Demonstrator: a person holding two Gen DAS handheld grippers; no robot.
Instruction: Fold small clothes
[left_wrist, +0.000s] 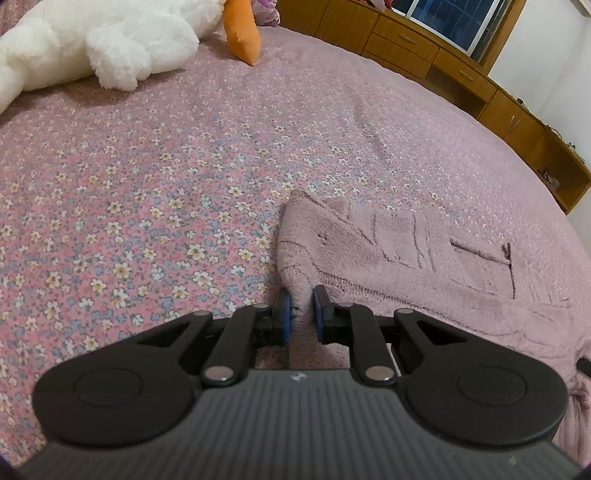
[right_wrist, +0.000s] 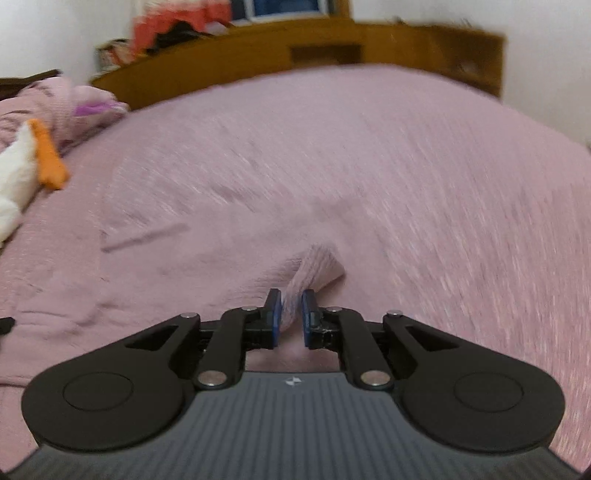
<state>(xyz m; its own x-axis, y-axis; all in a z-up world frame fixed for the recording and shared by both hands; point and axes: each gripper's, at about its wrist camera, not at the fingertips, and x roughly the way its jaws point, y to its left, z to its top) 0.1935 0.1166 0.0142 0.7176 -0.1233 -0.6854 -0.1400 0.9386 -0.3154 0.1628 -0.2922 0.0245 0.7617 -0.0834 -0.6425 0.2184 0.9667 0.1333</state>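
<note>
A fuzzy pale pink garment with thin dark line markings lies on the floral bedspread. My left gripper is shut on the garment's left corner, which sticks up between the blue pads. In the blurred right wrist view the same pink garment spreads to the left. My right gripper is shut on a raised fold of it, pinched between the blue pads.
A white plush toy with an orange part lies at the far left of the bed. A wooden cabinet curves along the bed's far side. In the right view a pink bundle sits by the wooden headboard.
</note>
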